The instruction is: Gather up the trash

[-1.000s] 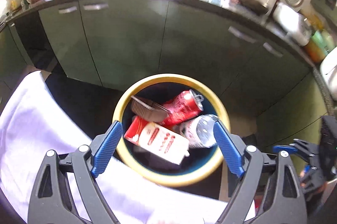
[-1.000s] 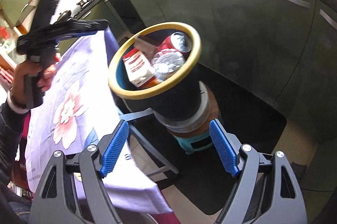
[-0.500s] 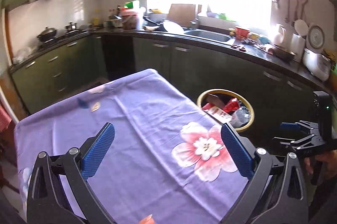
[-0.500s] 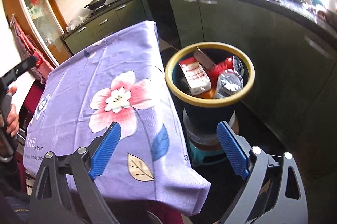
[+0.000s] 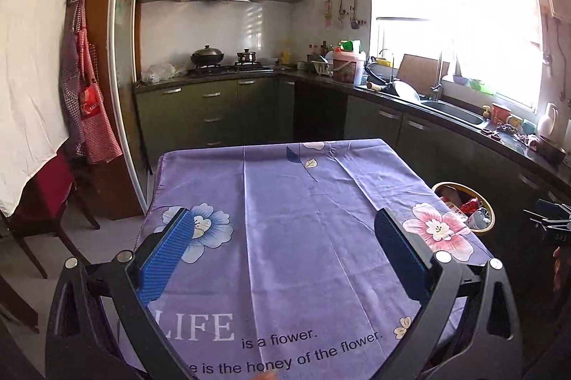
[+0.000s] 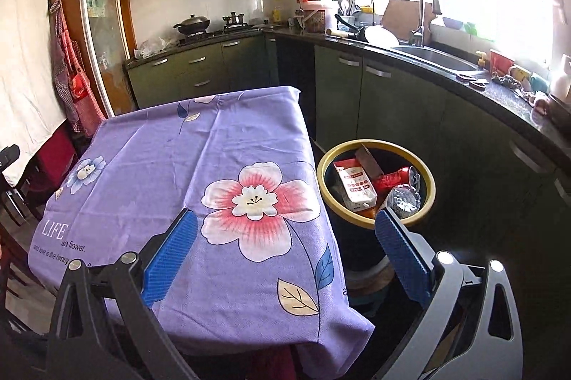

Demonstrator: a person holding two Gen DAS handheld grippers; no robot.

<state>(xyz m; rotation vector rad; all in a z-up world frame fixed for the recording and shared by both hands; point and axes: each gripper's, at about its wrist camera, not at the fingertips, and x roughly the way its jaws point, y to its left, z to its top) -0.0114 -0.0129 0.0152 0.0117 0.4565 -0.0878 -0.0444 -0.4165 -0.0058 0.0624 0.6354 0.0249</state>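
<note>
A kitchen with olive-green cabinets is shown from two claw-mounted cameras. Most of both views is filled by a square desk draped in a soft purple cotton-like cloth (image 5: pixel 303 237) printed with pink and blue flowers and the words "LIFE is a flower"; light creases run across it, and no litter can be seen on its surface. Just beside the desk's right edge, raised on a stool or stand that is largely hidden, a round dark plastic waste bin with a yellow rim (image 6: pixel 424 201) is seen. The trash lies inside it: a red-and-white rectangular cardboard carton (image 6: pixel 355 183), a crumpled red aluminium drink can (image 6: pixel 398 177), a crushed clear plastic bottle (image 6: pixel 403 198) and a brown folded piece of card (image 6: pixel 369 160), all piled loosely together. From this, the collecting is judged to be done or nearly so, since nothing is visibly left to pick up, though the floor is mostly out of sight. The left claw (image 5: pixel 285 251) is held above the cloth with its ribbed blue rubber pads spread wide and nothing between them. The right claw (image 6: pixel 285 255) is likewise spread and empty, held over the desk's near right corner, with one pad close to the bin's rim in the view.
</note>
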